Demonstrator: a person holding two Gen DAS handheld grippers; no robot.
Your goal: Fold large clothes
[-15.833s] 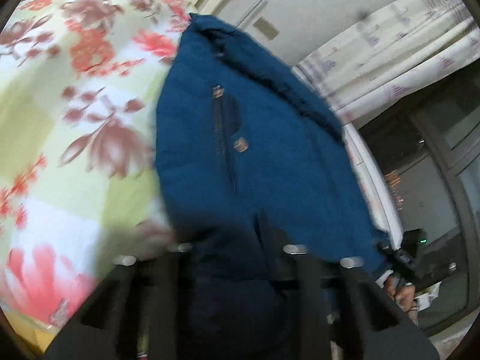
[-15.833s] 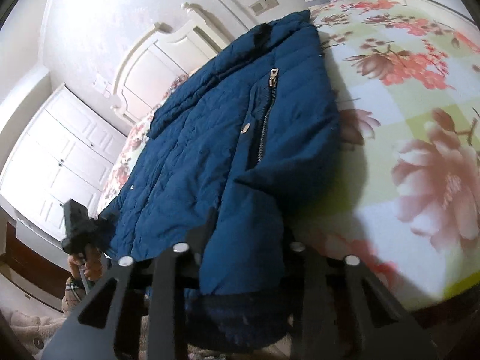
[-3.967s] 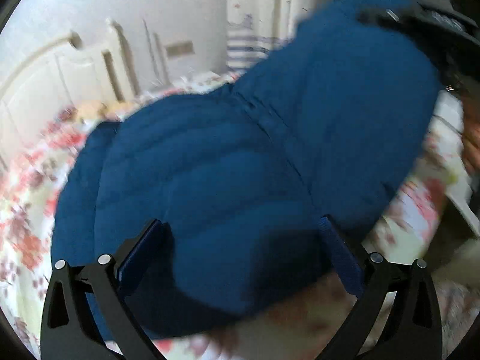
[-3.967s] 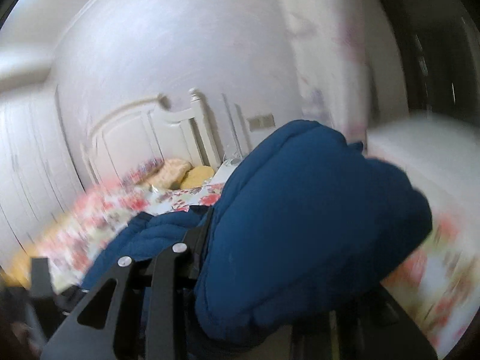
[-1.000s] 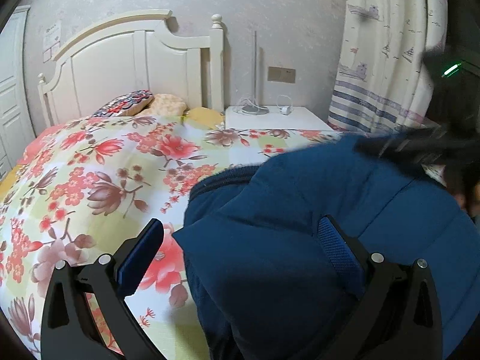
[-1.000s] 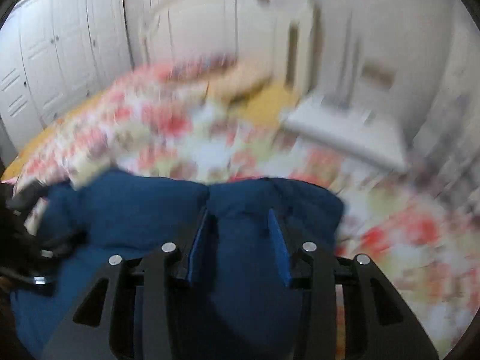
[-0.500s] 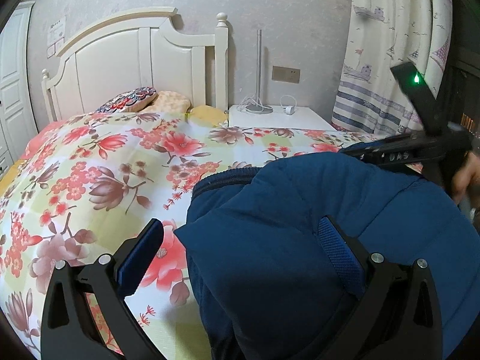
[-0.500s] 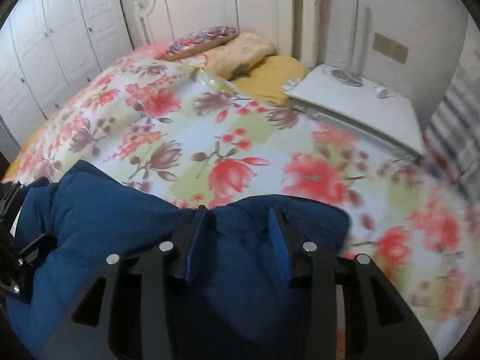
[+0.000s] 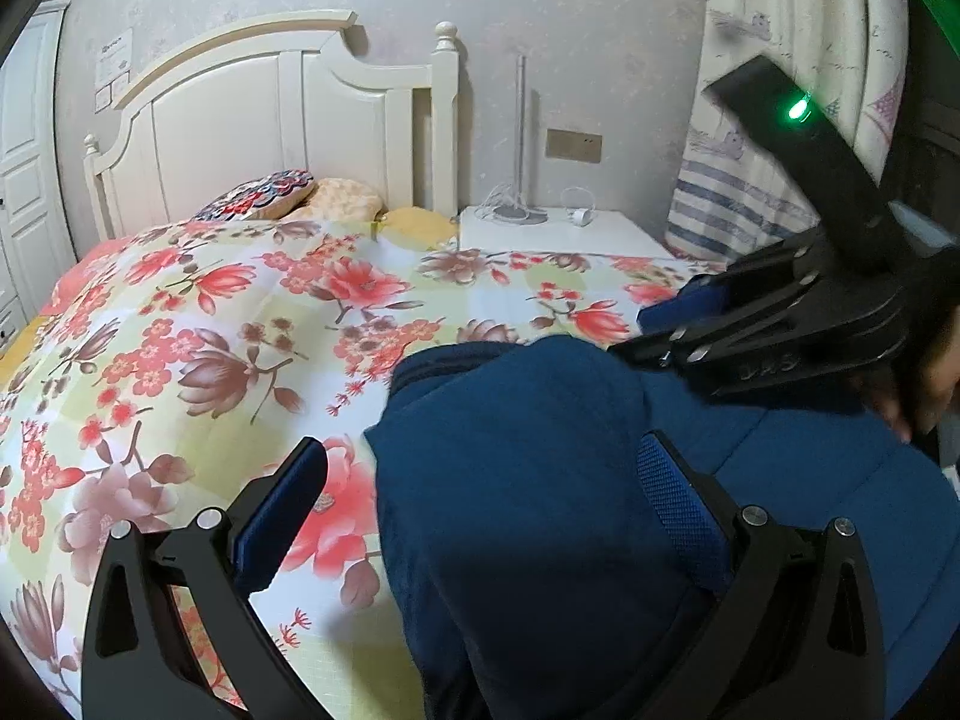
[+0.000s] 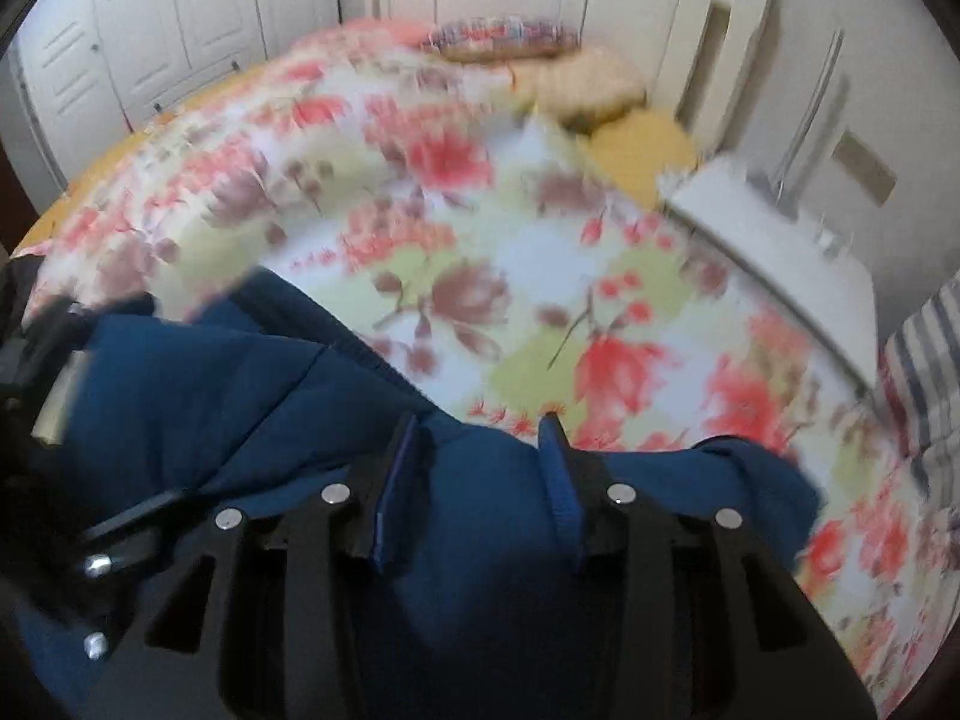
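A dark blue padded jacket lies bunched in a folded heap at the near edge of the flowered bed; it also fills the lower part of the right wrist view. My left gripper is wide open, its jaws straddling the left part of the heap without pinching it. My right gripper is partly open just above the jacket, with cloth behind its jaws and nothing clamped. The right gripper also shows in the left wrist view, hovering over the jacket's far right side.
The bed has a flowered cover, pillows and a white headboard. A white nightstand with a lamp stands to its right, beside a curtain. White wardrobes line the far wall.
The right gripper has swung in closer over the jacket's right side. The right wrist view blurs with motion. The left gripper and the jacket heap have barely moved.
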